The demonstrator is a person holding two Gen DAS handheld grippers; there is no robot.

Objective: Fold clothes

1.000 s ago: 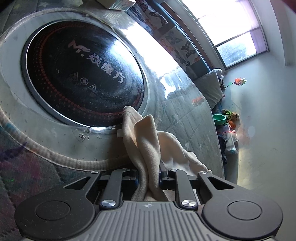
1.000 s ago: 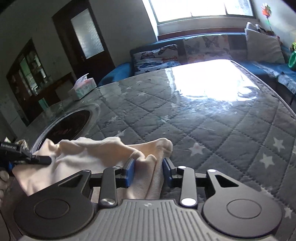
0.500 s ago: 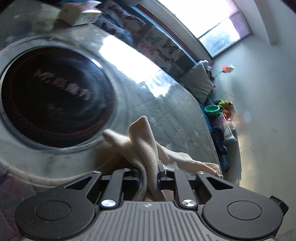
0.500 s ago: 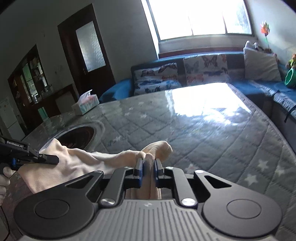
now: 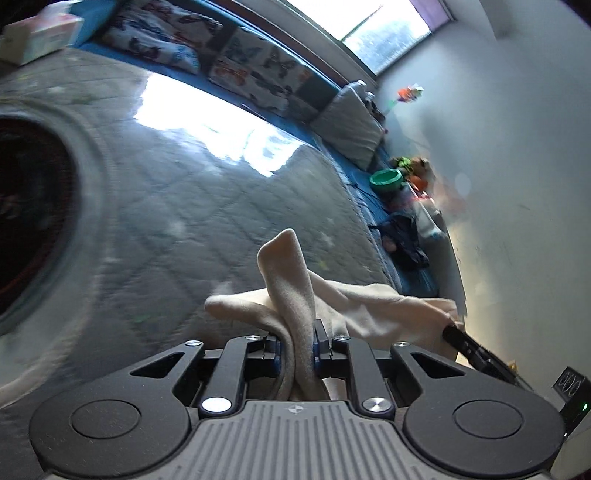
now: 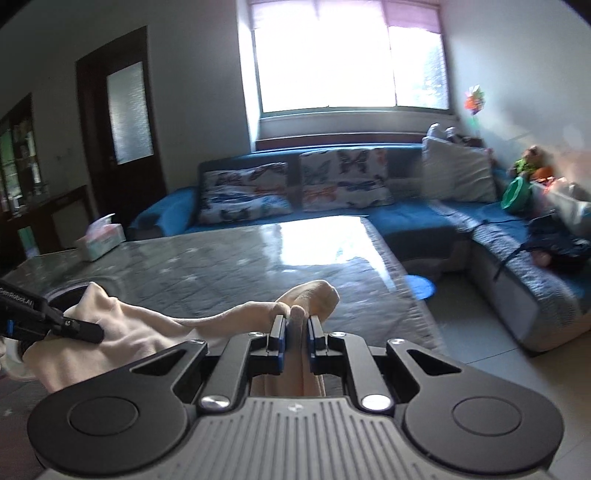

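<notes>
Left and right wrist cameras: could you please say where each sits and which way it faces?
Left wrist: on the left gripper, looking across the quilted table toward the sofa corner; the right gripper's tip shows.
Right wrist: on the right gripper, facing sofa and window; the left gripper shows.
Shared: the cream garment, clamped by both.

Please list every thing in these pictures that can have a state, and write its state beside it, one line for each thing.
left gripper: shut on the cream garment.
right gripper: shut on the cream garment.
cream garment: lifted, hanging bunched between both grippers.
tissue box: on the table, a tissue sticking out.
door: closed.
window blind: raised, covering only the top.
</notes>
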